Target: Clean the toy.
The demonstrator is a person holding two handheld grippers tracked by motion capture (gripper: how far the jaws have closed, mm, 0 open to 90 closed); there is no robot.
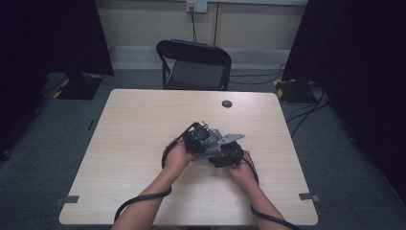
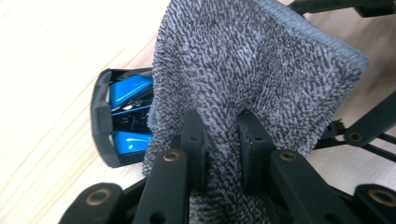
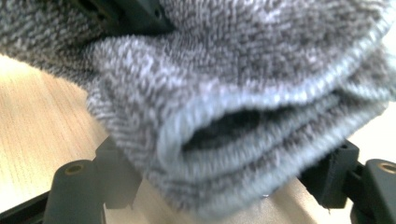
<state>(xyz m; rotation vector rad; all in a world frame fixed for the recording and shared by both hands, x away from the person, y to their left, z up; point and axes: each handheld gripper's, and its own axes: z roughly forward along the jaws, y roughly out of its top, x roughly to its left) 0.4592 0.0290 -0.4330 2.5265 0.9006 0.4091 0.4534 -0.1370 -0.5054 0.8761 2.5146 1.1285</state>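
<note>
A grey cloth (image 2: 252, 74) hides most of a blue-and-black object (image 2: 122, 116).

grey towel (image 3: 243, 93) blurred close up, blue-and-black object (image 2: 122, 116) partly hidden behind it, perhaps a case

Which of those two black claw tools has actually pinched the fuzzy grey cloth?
The left gripper: its jaws squeeze a fold of the grey cloth. The right gripper's jaws stand wide.

A black folding chair (image 1: 194, 64) stands on grey carpet (image 1: 57, 120) behind the table (image 1: 139, 120).
</note>
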